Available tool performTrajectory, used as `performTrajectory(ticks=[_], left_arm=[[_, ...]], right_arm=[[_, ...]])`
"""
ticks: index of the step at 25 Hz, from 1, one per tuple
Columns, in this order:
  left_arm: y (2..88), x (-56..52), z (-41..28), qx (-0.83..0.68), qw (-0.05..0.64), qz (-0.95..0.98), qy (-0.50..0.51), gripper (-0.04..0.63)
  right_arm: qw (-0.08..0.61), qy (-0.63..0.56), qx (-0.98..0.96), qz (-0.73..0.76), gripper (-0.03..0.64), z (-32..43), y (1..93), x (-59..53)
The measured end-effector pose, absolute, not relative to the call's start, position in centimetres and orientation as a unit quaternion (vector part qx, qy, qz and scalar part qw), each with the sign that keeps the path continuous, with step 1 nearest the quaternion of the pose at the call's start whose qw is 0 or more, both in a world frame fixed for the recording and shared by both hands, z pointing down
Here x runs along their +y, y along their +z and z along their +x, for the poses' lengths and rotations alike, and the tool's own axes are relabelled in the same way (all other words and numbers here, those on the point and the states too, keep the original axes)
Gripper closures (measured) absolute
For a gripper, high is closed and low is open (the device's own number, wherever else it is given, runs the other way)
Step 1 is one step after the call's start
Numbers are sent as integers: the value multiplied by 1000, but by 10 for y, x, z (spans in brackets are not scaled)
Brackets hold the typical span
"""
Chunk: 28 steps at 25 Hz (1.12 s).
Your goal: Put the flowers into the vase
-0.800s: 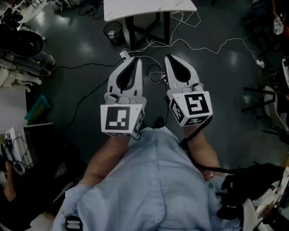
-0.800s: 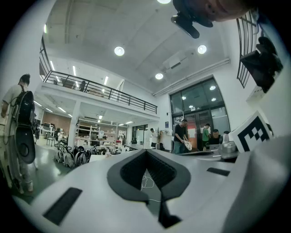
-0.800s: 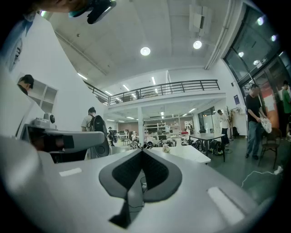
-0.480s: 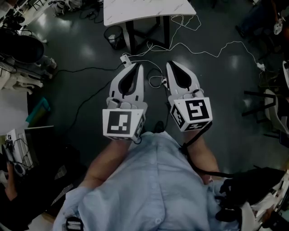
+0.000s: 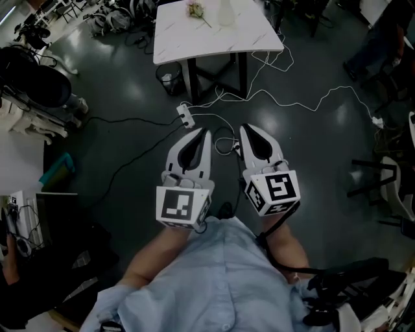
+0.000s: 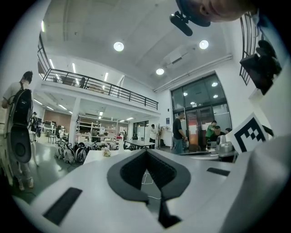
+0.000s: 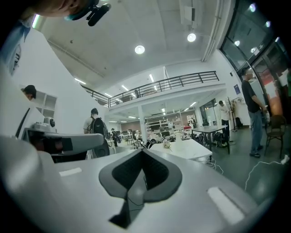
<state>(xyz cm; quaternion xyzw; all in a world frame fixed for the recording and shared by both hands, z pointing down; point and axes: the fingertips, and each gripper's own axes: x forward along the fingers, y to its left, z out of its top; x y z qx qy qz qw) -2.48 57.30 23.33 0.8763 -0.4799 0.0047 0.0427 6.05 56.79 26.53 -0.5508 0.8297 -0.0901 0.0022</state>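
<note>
Head view: the left gripper and the right gripper are held side by side in front of the person's pale blue shirt. They are well short of the white table, and both point toward it. Each has its two fingers brought together at the tips, with nothing between them. On the far part of the table stand one vase and, just to its left, one small bunch of flowers lying on the top. I cannot count the stems. One wire bin sits on the floor at the table's near left corner. One power strip and loose white cables lie on the dark floor between the table and the grippers. Otherwise that stretch of floor is open.

Left gripper view: the fingers are closed tip to tip and hold nothing. The table shows beyond them to the left, with the flowers on it.

Right gripper view: the fingers are fully closed and empty. The table lies ahead, slightly right, with the flowers on its top. Open floor runs along its right side.
</note>
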Motion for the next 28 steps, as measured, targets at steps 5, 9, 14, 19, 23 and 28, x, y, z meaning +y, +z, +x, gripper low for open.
performTrajectory(ticks=[5,9,14,19,23,28], left_arm=[[237,540,-27,-494,39,868,1,591],[248,496,-36,-503,42,863,-8,591],[253,415,-39,-497,56,866,-10,591],[256,337,-50,-490,63,869,6,591],[246,287,-65,-473,52,880,-6,591],[249,241,-83,-480,68,875,-14,591]], right_arm=[[-2,-88,831,-549,615,68,271,532],[-7,-80,826,-558,615,73,277,491],[-18,-91,823,-561,615,68,287,415],[-21,-102,827,-553,615,42,293,336],[-24,-96,828,-551,615,19,287,281],[-30,-82,823,-561,615,12,275,233]])
